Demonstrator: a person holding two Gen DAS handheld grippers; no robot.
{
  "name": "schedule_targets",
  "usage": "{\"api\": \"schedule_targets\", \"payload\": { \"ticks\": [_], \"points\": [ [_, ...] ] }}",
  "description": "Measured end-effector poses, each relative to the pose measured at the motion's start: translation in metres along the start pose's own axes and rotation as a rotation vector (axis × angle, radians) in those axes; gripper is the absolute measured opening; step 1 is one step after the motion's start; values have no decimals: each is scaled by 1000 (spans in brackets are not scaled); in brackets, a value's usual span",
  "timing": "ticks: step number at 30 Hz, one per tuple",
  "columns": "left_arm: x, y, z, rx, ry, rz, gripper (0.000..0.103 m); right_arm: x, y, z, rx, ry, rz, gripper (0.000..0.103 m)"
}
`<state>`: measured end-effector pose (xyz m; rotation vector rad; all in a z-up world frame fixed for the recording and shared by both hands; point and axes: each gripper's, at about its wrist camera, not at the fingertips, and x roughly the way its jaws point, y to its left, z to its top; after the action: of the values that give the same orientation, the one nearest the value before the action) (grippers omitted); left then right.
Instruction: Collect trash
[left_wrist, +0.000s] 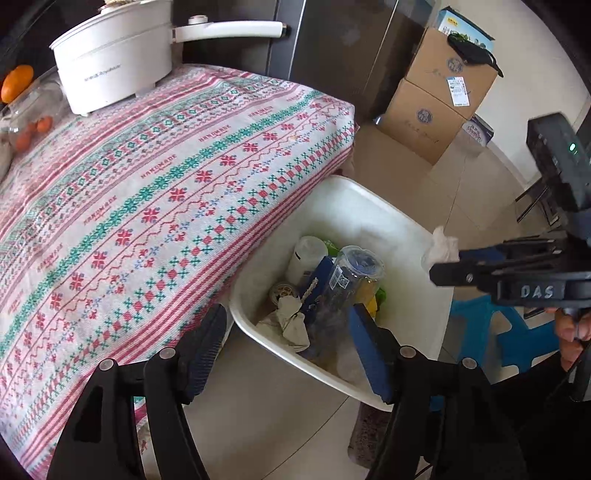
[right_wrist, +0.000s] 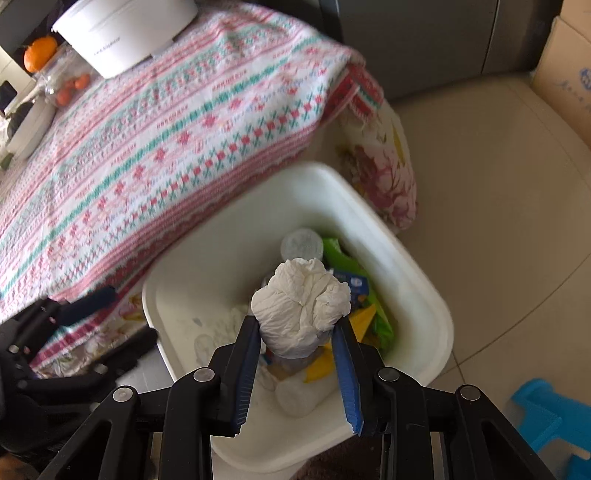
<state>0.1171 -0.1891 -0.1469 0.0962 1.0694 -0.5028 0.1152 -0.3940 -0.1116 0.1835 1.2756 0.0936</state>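
Note:
A white trash bin (left_wrist: 384, 218) stands on the floor beside the table; it also shows in the right wrist view (right_wrist: 413, 258). It holds a clear plastic bottle (left_wrist: 351, 280), a white bottle (left_wrist: 308, 254), crumpled paper (left_wrist: 291, 321) and coloured wrappers (right_wrist: 369, 314). My right gripper (right_wrist: 297, 325) is shut on a crumpled white tissue (right_wrist: 303, 310) and holds it over the bin; the tissue shows in the left wrist view (left_wrist: 443, 245) above the bin's right rim. My left gripper (left_wrist: 288, 332) is open and empty, low over the bin's near edge.
The table has a patterned red and green cloth (left_wrist: 147, 192), with a white electric pot (left_wrist: 114, 62) and oranges (left_wrist: 16, 83) at its far end. Cardboard boxes (left_wrist: 439, 99) stand by a dark fridge (left_wrist: 332, 48). A blue stool (right_wrist: 546, 413) stands by the bin.

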Motion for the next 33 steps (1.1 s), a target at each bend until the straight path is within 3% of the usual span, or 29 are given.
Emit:
{"api": "schedule_targets", "payload": {
  "ticks": [6,9,10,13,18,21,25,28,33],
  "points": [
    [-20,20,-13,-33,-12,23,77,43,9,-19,-24,192,-1,38],
    [-28,26,-20,-48,-14,40,83,54,12,-24,-16,229,17,39],
    [-30,27,-23,-50,-10,50,85,56,12,-25,-9,232,23,43],
    [-33,30,-29,-59,20,88,92,56,9,-24,34,225,20,69],
    [-52,33,-40,-92,4,107,99,39,13,-20,52,146,-6,73],
    [-70,33,-49,-136,-35,136,102,17,18,-22,54,55,-20,75],
    [-92,31,-63,-203,-73,168,102,-11,29,-41,86,-89,-9,80],
    [-113,28,-73,-217,-133,210,102,-32,47,-58,39,-194,-27,84],
    [-147,21,-92,-215,-231,263,102,-64,66,-92,8,-365,-128,96]
  ]
}}
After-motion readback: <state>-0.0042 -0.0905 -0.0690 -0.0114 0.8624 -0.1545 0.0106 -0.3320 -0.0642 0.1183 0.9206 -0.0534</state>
